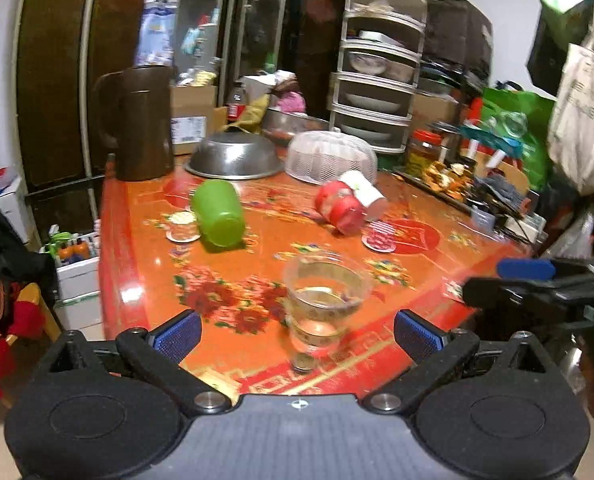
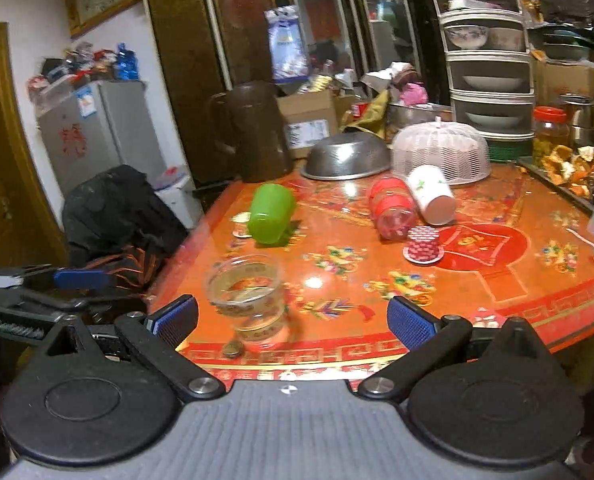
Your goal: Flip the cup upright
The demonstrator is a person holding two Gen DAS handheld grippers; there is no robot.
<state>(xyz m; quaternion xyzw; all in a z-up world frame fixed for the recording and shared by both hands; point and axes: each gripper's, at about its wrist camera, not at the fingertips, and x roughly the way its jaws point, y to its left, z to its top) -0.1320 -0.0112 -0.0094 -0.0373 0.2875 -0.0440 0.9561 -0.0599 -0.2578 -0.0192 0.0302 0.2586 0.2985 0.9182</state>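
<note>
A clear glass cup stands upright near the front edge of the orange-red table, just ahead of my open left gripper; it also shows in the right wrist view. A green cup lies on its side further back left, also in the right wrist view. A red cup and a white paper cup lie on their sides mid-table. My right gripper is open and empty, to the right of the glass cup.
A brown jug, an upturned steel bowl and a white mesh food cover stand at the back. A tiered dish rack and clutter fill the back right. Small coasters lie on the table. A coin lies by the glass.
</note>
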